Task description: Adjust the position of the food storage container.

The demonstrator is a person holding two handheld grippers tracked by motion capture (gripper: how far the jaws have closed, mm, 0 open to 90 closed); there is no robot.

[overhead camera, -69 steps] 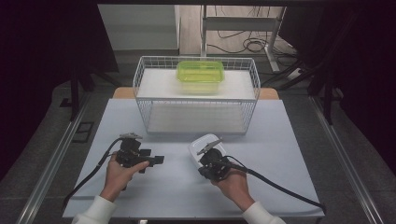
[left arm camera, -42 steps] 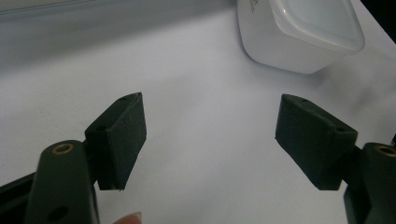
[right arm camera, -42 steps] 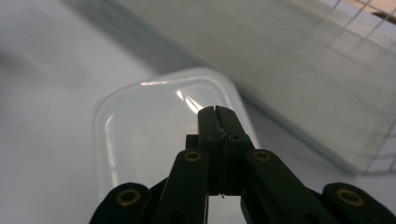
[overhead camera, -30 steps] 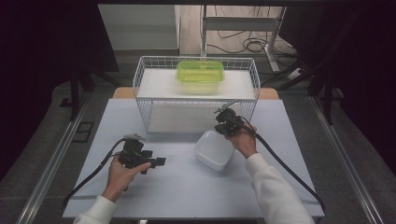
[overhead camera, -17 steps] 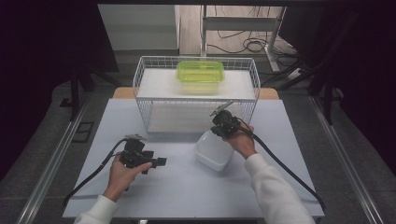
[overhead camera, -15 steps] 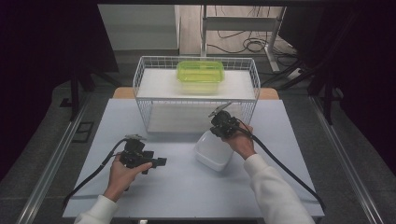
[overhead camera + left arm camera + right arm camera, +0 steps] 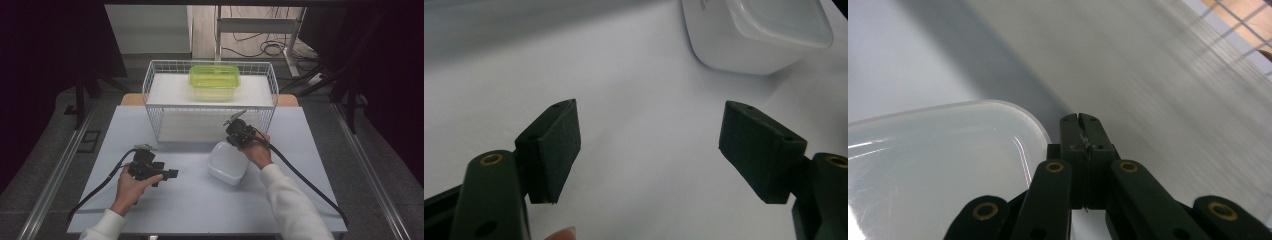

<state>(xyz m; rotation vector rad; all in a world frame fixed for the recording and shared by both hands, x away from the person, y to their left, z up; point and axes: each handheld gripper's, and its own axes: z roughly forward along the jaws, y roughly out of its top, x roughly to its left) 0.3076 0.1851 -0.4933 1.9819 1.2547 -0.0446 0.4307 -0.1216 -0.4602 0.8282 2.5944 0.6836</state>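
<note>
right gripper (image 7: 1082,120): jaws pressed flat together, nothing visible between the pads. in the right gripper view they sit just beside the rounded rim of the white translucent container (image 7: 938,165); whether the tips touch the rim cannot be told. in the high view this gripper (image 7: 239,132) is at the far edge of the same container (image 7: 227,162), held from behind by the right hand (image 7: 257,152)

left gripper (image 7: 649,145): jaws wide apart, nothing between them, bare tabletop under the gap. in the left gripper view the white container (image 7: 749,37) lies beyond the jaws, well apart. in the high view this gripper (image 7: 167,174) rests low at the near left in the left hand (image 7: 131,186), pointing toward the container

white container: on the light table (image 7: 190,210), right of centre, near the front of the wire basket (image 7: 155,107); looks tilted. contents cannot be made out through the cloudy wall

wire basket: white, at the far middle of the table. a green translucent lidded box (image 7: 214,81) sits on a white surface at its back; its contents are not discernible
</note>
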